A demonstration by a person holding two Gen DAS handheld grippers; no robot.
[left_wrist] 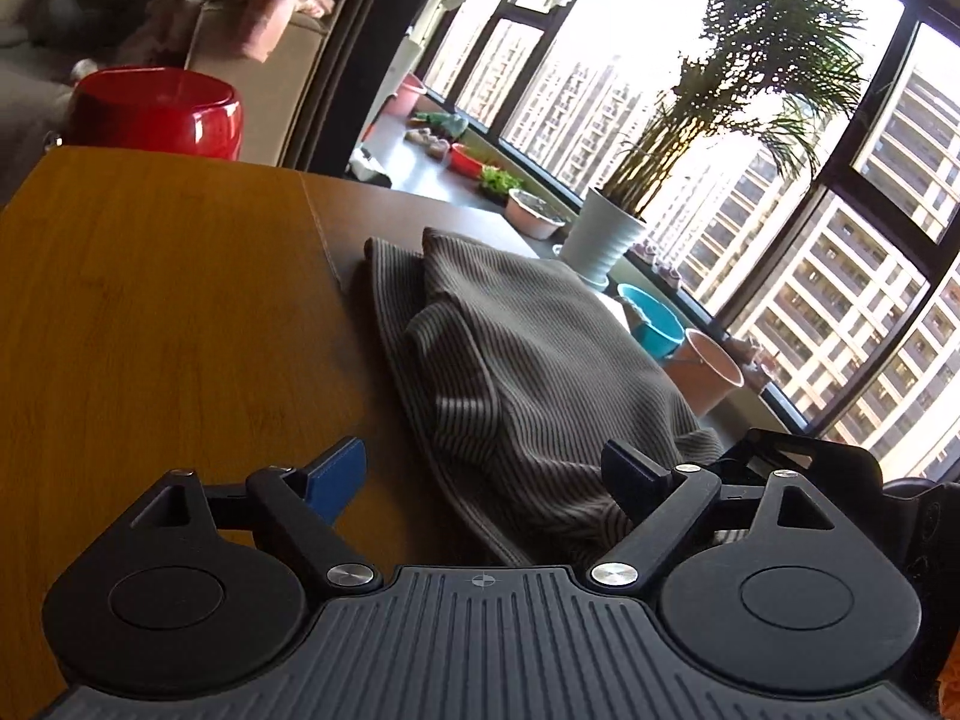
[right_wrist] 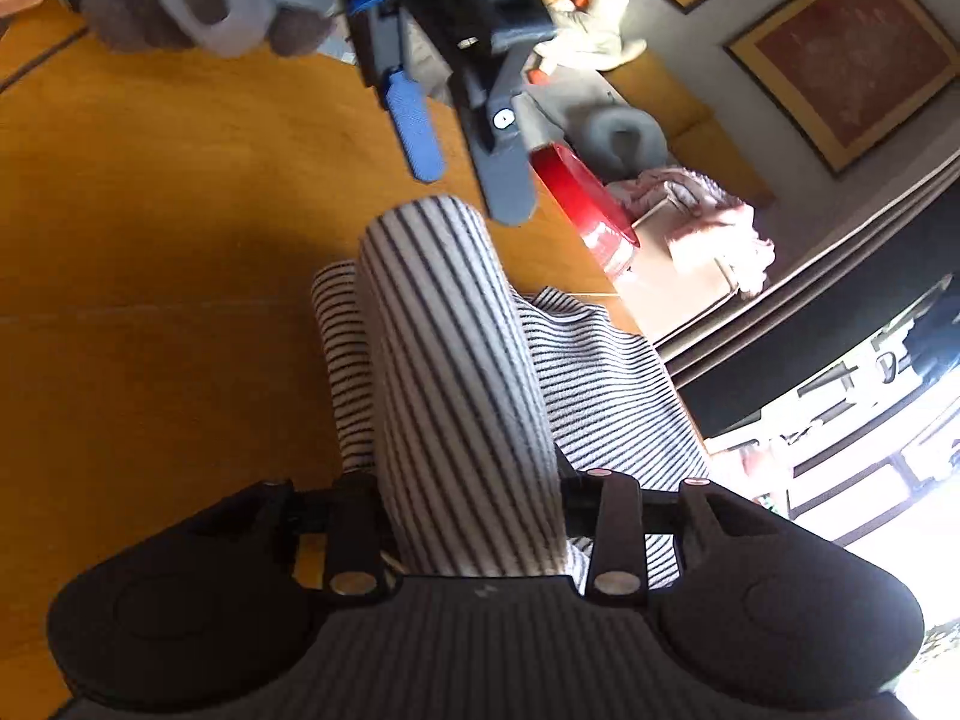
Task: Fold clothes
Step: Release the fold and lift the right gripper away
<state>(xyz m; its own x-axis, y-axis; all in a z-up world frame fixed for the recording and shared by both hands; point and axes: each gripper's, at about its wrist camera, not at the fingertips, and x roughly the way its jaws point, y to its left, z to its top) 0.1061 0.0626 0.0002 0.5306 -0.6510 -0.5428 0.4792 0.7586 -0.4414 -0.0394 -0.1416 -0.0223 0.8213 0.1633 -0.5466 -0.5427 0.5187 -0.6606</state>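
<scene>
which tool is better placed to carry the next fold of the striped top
Right. The right tool is already closed on a raised fold of the striped top, so it can carry it over. The left tool is open, holding nothing, at the garment's edge.

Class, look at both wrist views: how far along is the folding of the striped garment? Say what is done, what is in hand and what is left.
Done: the striped garment already lies doubled in layers on the wooden table.
In hand: the right gripper is shut on a raised fold of it; the left gripper is open beside the cloth, holding nothing.
Left: lay that fold down and flatten the bundle, which looks rumpled.
</scene>
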